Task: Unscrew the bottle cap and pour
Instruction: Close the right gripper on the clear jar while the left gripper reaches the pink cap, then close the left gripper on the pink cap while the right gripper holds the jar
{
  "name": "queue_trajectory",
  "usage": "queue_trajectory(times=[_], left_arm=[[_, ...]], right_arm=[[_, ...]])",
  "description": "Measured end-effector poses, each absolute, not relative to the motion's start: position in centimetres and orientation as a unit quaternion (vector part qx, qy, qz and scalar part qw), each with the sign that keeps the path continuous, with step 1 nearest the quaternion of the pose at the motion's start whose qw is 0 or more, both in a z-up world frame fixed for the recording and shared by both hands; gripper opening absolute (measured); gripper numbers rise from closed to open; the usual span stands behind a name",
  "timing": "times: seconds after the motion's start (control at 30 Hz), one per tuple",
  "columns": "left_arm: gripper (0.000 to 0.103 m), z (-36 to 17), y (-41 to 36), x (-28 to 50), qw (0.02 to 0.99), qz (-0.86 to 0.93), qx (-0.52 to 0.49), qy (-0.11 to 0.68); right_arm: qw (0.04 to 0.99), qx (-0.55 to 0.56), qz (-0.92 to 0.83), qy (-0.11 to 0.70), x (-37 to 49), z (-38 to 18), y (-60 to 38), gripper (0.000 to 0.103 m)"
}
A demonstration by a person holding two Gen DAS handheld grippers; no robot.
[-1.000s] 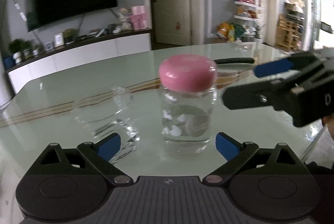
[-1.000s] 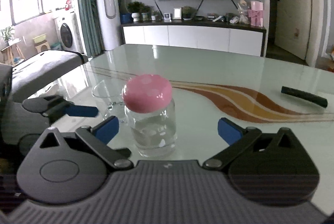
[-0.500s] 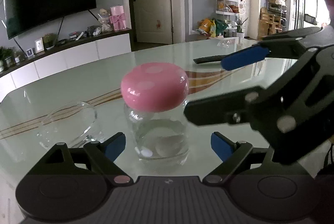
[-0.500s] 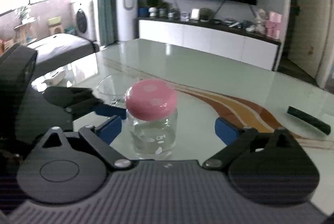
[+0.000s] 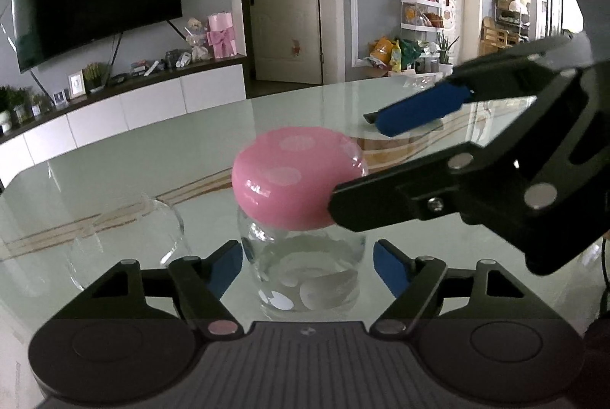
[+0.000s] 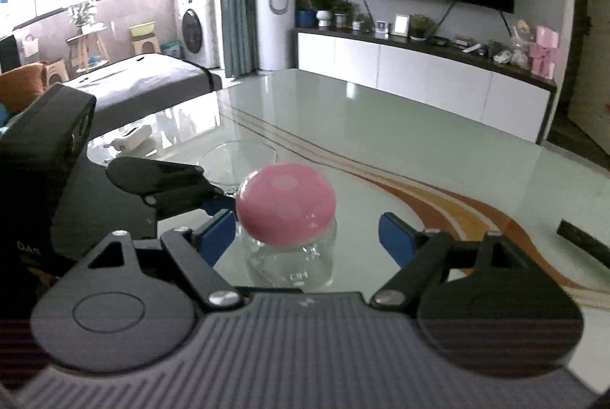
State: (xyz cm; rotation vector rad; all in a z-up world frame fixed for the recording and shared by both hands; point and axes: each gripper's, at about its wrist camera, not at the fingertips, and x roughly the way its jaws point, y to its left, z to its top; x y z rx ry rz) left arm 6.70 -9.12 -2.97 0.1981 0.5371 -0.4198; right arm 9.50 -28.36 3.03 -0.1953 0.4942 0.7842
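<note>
**Both grippers closing in on the pink-capped bottle, nothing clamped**

So the little clear glass bottle [image 5: 309,271] is standing upright on the glossy green glass table [image 5: 160,157], with the fat pink cap [image 5: 297,176] sitting on top of it. There's some clear liquid in the bottom part.

The left gripper [image 5: 308,269] is sitting low with its blue pads spread wide, one on each side of the bottle's body. Can't see either pad actually touching the glass, so it's flanking rather than gripping.

The right gripper [image 6: 307,235] is hanging a bit higher, at cap level, fingers also wide apart with the cap between them. From the left wrist view the near black finger [image 5: 400,203] is overlapping the edge of the cap, and I honestly can't tell whether it's touching. The far blue pad is well off the cap.

An empty clear glass cup [image 5: 126,241] is sitting just beside the bottle on the left gripper's left side. A dark remote-looking bar [image 6: 583,243] is lying further off on the table.
</note>
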Motion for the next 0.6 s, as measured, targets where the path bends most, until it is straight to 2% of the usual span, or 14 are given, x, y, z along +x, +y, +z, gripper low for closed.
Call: queue_trajectory(times=[0.1,0.2,0.47,0.6], left_arm=[[0.074,-3.1,-8.9,6.9,0.935,-0.217,0.102,0.261],[0.074,-3.0,-8.6,6.9,0.934,-0.226,0.105,0.258],[0.074,-2.8,-8.8,6.5,0.934,-0.230,0.109,0.250],[0.074,-2.7,-8.8,6.6,0.934,-0.230,0.109,0.249]], right_arm=[[0.886,-0.102,0.384,0.238,9.6,3.1,-27.9,0.079],[0.884,-0.106,0.389,0.239,9.9,3.4,-27.5,0.076],[0.882,-0.116,0.388,0.242,10.3,3.4,-26.6,0.076],[0.883,-0.111,0.386,0.244,10.4,3.5,-26.4,0.069]])
